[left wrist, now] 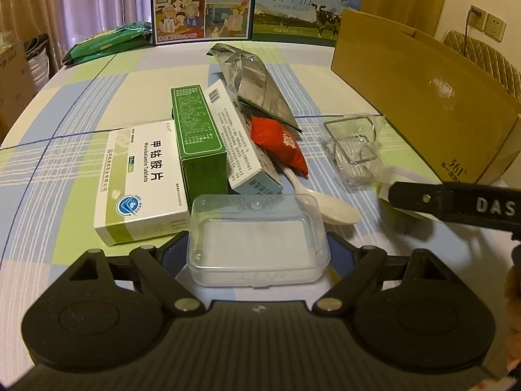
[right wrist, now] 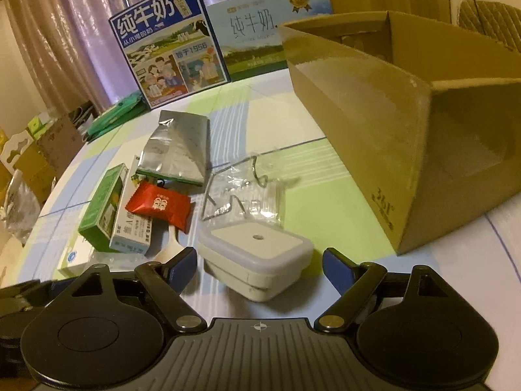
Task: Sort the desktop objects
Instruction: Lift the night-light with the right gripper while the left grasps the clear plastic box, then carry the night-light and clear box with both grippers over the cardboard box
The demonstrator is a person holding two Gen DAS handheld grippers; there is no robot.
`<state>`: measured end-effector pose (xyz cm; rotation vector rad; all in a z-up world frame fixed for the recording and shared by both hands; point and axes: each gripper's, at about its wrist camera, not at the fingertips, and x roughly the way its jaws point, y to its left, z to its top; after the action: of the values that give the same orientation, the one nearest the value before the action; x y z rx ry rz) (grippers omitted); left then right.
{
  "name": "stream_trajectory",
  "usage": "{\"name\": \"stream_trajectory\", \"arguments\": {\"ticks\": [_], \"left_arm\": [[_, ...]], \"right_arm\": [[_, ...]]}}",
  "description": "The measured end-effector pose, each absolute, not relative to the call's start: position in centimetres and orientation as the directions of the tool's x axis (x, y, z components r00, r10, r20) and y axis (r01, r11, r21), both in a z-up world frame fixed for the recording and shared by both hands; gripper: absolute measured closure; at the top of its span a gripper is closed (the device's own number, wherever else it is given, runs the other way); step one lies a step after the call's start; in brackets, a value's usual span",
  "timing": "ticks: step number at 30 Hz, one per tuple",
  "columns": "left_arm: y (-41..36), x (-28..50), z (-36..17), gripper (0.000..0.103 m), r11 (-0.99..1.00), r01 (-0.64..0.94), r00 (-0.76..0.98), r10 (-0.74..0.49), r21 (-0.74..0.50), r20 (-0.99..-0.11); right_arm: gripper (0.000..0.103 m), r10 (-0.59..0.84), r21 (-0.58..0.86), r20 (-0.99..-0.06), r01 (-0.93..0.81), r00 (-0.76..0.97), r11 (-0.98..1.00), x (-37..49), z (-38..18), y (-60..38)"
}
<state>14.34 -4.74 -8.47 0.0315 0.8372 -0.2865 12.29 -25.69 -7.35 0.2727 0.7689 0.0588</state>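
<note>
In the left wrist view a clear plastic box (left wrist: 259, 244) sits between the fingers of my left gripper (left wrist: 257, 249). Both blue pads press against its sides, so the gripper is shut on it. Just beyond it lie a white medicine box (left wrist: 140, 179), a green box (left wrist: 198, 137), a white-and-blue box (left wrist: 241, 143), a red packet (left wrist: 280, 143), a white spoon (left wrist: 329, 205) and a silver foil pouch (left wrist: 257, 84). My right gripper (right wrist: 260, 262) is open around a white lidded box (right wrist: 257, 251), with a small gap on each side. One of its fingers (left wrist: 423, 198) shows at the right.
An open cardboard box (right wrist: 374, 137) lies on its side at the right. Near it is a crumpled clear plastic tray with a wire (right wrist: 247, 189). Two milk cartons (left wrist: 202, 3) (left wrist: 302, 6) stand at the back, and green packs (left wrist: 107, 40) lie at the back left. The checked tablecloth (left wrist: 65, 150) covers the table.
</note>
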Motion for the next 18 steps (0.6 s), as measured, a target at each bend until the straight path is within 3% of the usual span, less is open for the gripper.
{"name": "stream_trajectory", "arguments": {"ticks": [18], "left_arm": [[-5.0,14.5,-8.6,0.016,0.962,0.265,0.640,-0.232,-0.074,-0.733]], "right_arm": [[0.027,0.136,0.217,-0.667,0.016,0.732,0.976,13.1,-7.5,-24.7]]}}
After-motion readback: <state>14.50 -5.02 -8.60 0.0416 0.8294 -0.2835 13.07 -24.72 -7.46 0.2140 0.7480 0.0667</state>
